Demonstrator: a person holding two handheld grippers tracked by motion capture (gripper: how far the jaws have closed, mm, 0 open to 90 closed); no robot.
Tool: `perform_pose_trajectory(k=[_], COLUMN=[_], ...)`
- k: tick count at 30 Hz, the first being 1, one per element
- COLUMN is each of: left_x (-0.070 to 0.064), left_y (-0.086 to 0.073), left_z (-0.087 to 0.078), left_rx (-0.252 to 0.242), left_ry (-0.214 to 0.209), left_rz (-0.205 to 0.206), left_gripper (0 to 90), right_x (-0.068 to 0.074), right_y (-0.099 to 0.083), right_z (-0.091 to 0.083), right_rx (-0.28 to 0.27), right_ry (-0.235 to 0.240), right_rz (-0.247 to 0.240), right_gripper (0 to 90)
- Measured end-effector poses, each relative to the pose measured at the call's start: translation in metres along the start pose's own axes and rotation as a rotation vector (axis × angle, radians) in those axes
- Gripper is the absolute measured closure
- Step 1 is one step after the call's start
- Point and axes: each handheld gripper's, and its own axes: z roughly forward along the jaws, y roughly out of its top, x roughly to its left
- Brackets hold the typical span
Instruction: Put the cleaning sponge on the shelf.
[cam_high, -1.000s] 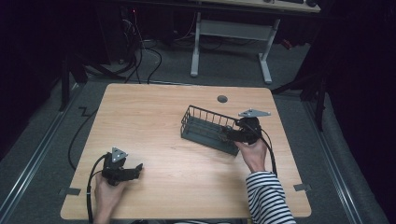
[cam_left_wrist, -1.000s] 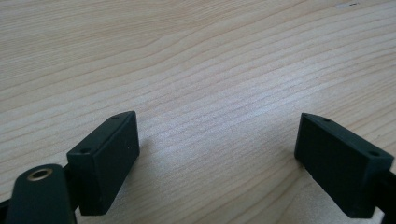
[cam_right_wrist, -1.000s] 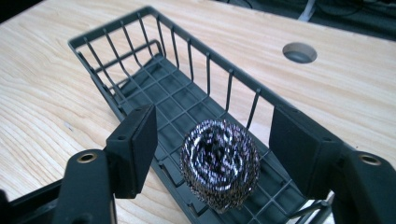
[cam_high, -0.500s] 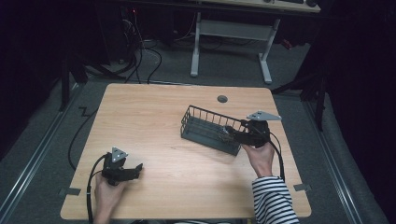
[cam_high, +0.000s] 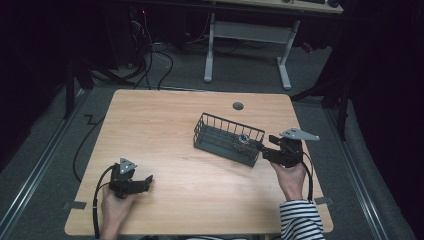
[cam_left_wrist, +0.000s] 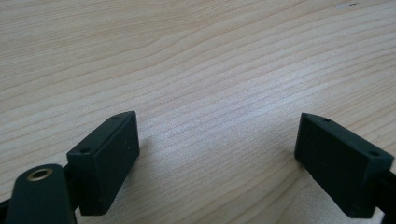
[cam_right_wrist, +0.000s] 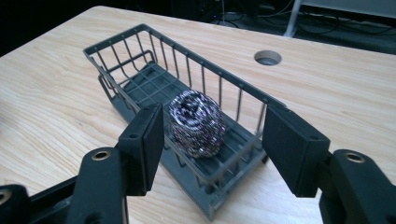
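On the tabletop (cam_high: 190, 130): a dark wire basket (cam_high: 227, 139) sits right of centre, set at a slant to the edges, with a round grommet hole (cam_high: 238, 106) beyond it toward the far side.
Scourer: a steel-wool ball (cam_right_wrist: 196, 122) lies inside the basket near its right-hand end; from the high view it shows as a small glinting lump (cam_high: 243, 141) against the end wall.
Basket build: thin upright bars all round, a grid floor (cam_right_wrist: 154, 84), and a solid grey base rim.
Right claw (cam_high: 265, 148): jaws wide apart, holding nothing; it points at the basket's right end from just outside it. In the right gripper view the claw (cam_right_wrist: 212, 140) frames the scourer between its two pads, with the basket's near corner under them.
Contact: the pads seem clear of the wire, though the angle makes that hard to judge.
Right hand (cam_high: 291, 176): grips the tool from the near side; a striped sleeve (cam_high: 299, 220) enters at the bottom edge.
Left claw (cam_high: 145, 181): rests low over bare wood near the front left corner, well apart from the basket; its jaws stand open with nothing between them, as the left gripper view (cam_left_wrist: 215, 163) shows plainly.
Left hand (cam_high: 116, 204): wraps the tool's rear, and a black cable (cam_high: 97, 192) loops from it toward the table's near edge.
Floor: grey, with loose cables (cam_high: 150, 65) and a white desk frame (cam_high: 245, 45) behind the tabletop.
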Motion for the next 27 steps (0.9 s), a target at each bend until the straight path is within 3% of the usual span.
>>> perform_pose_trajectory(k=[14,27], left_x=[0.0,0.0], left_y=[0.0,0.0], left_z=[0.0,0.0], left_rx=[0.0,0.0], left_ry=[-0.001,-0.001], left_rz=[0.001,0.001], left_gripper=[14.2,14.3], right_x=[-0.013,-0.015], right_y=[-0.027,-0.05], right_z=[-0.022,-0.024], right_rx=[-0.036,-0.031], right_ry=[-0.016,-0.017], right_rz=[0.056,0.076], right_gripper=[40.5,40.4])
